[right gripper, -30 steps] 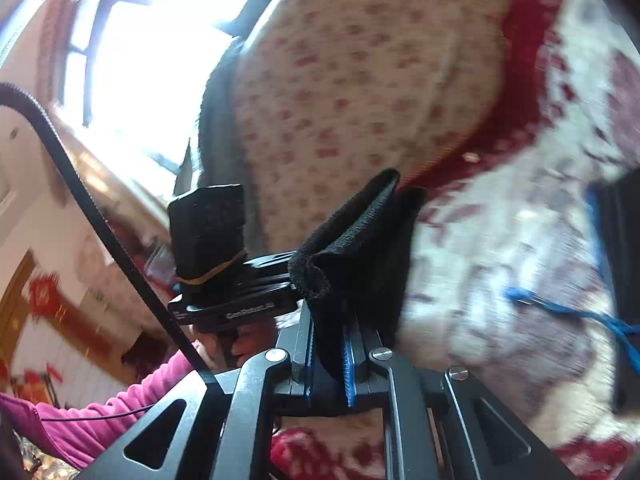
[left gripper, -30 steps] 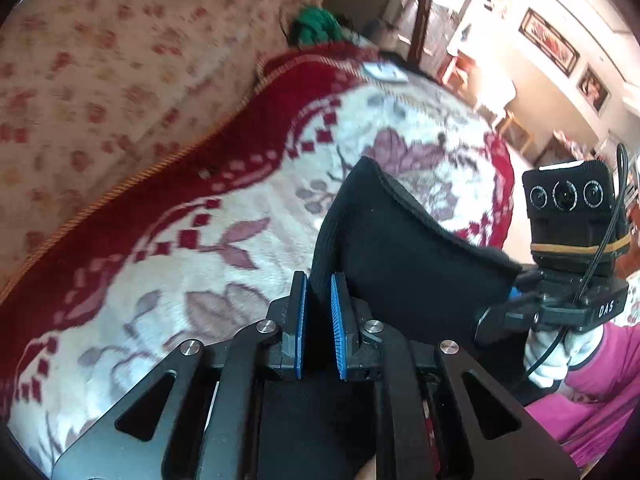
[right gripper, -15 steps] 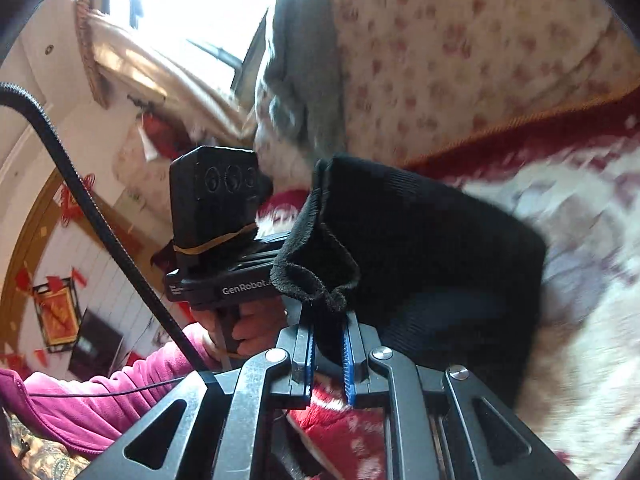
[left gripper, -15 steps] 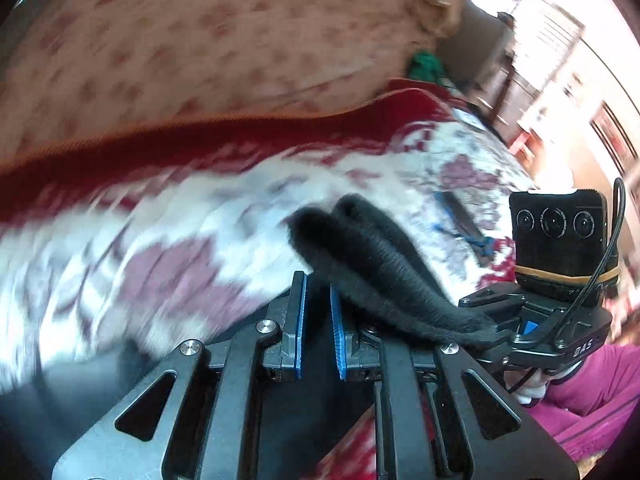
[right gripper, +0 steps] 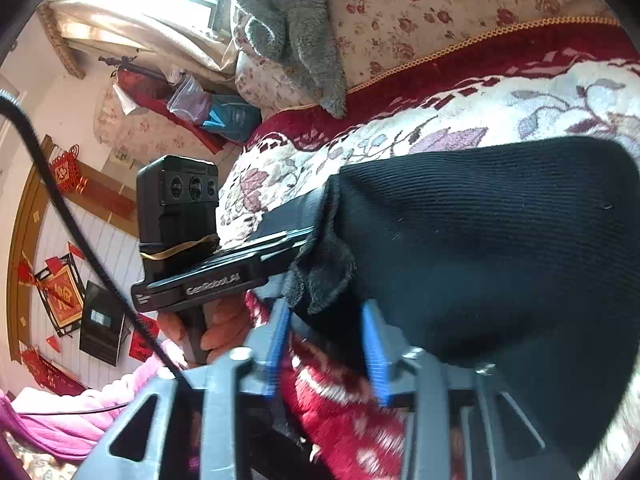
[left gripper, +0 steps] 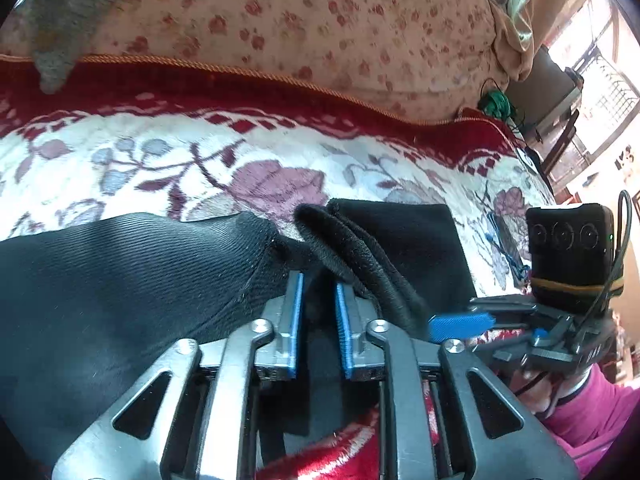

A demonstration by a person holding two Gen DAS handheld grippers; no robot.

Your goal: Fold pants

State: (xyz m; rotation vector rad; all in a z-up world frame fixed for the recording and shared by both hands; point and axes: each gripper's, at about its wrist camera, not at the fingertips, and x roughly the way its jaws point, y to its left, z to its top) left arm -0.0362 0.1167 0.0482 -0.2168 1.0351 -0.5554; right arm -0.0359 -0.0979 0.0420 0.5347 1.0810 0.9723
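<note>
The black knit pants (left gripper: 132,272) lie folded over on the red and white floral blanket (left gripper: 160,160). My left gripper (left gripper: 318,280) is shut on a folded black edge of the pants, which rises between its blue pads (left gripper: 297,312). My right gripper (right gripper: 325,312) stands open, its blue pads (right gripper: 372,344) spread apart on either side of a bunched corner of the pants (right gripper: 500,248), not pinching it. The right gripper also shows at the right of the left wrist view (left gripper: 460,326).
A floral cushion (left gripper: 300,28) and a grey fluffy throw (right gripper: 292,28) back the blanket. A blue cord (left gripper: 502,244) lies on the blanket at the right. The person's pink sleeve (left gripper: 592,412) is behind the right gripper.
Both grippers carried the pants edge over and down onto the blanket. The right gripper's jaws have opened and let go of the cloth; the left stays shut.
</note>
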